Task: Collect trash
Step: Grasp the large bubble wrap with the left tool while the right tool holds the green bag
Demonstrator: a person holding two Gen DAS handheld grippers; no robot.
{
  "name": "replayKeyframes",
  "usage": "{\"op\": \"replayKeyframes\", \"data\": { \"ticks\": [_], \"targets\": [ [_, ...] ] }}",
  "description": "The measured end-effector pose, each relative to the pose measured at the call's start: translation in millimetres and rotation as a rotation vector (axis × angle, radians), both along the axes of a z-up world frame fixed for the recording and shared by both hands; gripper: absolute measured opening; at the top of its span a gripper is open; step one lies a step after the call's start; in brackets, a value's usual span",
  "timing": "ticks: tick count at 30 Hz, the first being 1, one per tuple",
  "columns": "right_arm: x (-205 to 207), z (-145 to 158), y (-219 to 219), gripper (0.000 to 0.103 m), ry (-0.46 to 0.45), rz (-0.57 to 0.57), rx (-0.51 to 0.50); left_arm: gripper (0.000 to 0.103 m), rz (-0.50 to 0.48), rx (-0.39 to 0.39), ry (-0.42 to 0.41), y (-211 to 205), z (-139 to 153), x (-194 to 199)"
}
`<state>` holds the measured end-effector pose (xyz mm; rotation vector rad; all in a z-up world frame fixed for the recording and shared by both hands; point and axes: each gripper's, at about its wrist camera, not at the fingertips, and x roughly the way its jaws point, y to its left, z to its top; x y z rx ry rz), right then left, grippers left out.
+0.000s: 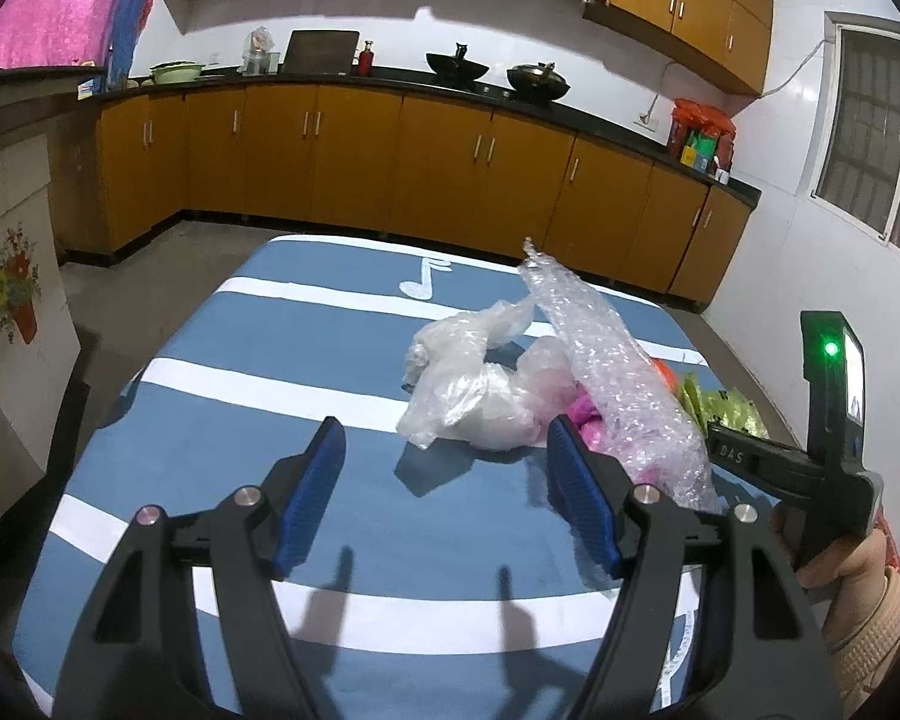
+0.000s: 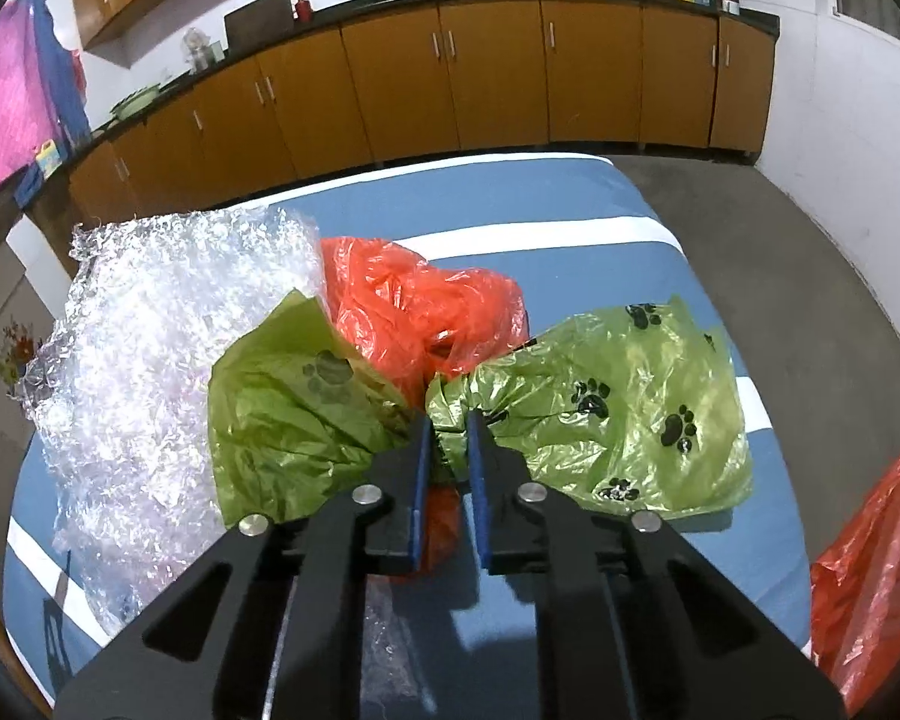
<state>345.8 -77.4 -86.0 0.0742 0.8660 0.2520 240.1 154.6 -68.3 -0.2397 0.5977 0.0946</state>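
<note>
My left gripper (image 1: 447,447) is open and empty above the blue striped table cloth (image 1: 270,438). Just beyond its tips lies a crumpled clear plastic bag (image 1: 474,378), with a roll of bubble wrap (image 1: 618,372) and a bit of pink plastic (image 1: 588,414) to its right. My right gripper (image 2: 449,426) is shut on a bunch of a green paw-print bag (image 2: 618,414), held with an orange bag (image 2: 414,306) and bubble wrap (image 2: 150,372) pressed around it. The right gripper's body (image 1: 834,420) shows at the right edge of the left wrist view.
The table (image 2: 570,192) stands in a kitchen with orange cabinets (image 1: 360,144) and a dark counter behind. Grey floor (image 2: 810,276) lies to the right of the table. Another orange bag (image 2: 870,570) hangs at the right edge.
</note>
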Motion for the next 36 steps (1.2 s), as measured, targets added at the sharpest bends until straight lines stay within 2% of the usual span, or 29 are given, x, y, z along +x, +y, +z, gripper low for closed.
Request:
{"op": "replayKeyframes", "data": {
  "ticks": [8, 14, 19, 24, 26, 30, 36],
  "targets": [
    [-16.6, 17.7, -10.9, 0.01, -0.065, 0.0, 0.017, 0.069, -0.054, -0.018, 0.006, -14.6, 3.6, 8.6],
    [-37.8, 37.3, -36.6, 0.01, -0.122, -0.045, 0.032, 0.069, -0.123, -0.018, 0.006, -38.8, 8.9, 19.8],
    [-51.3, 44.5, -62.1, 0.01, -0.137, -0.11, 0.046, 0.069, -0.169, 0.028, 0.01, -66.8, 13.3, 33.9],
    [-61.6, 41.2, -87.5, 0.01, -0.111, -0.171, 0.059, 0.069, -0.208, 0.103, 0.028, -95.5, 11.8, 55.2],
    [-63.1, 39.0, -90.7, 0.01, -0.098, -0.18, 0.063, 0.069, -0.211, 0.145, 0.06, -106.6, 5.1, 68.3],
    [-64.9, 34.5, -94.4, 0.01, -0.08, -0.189, 0.073, 0.068, -0.213, 0.177, 0.15, -115.3, -14.2, 83.6],
    [-70.5, 32.5, -98.3, 0.01, -0.078, -0.186, 0.094, 0.046, -0.228, 0.191, 0.16, -120.0, -25.5, 78.9]
  ]
}}
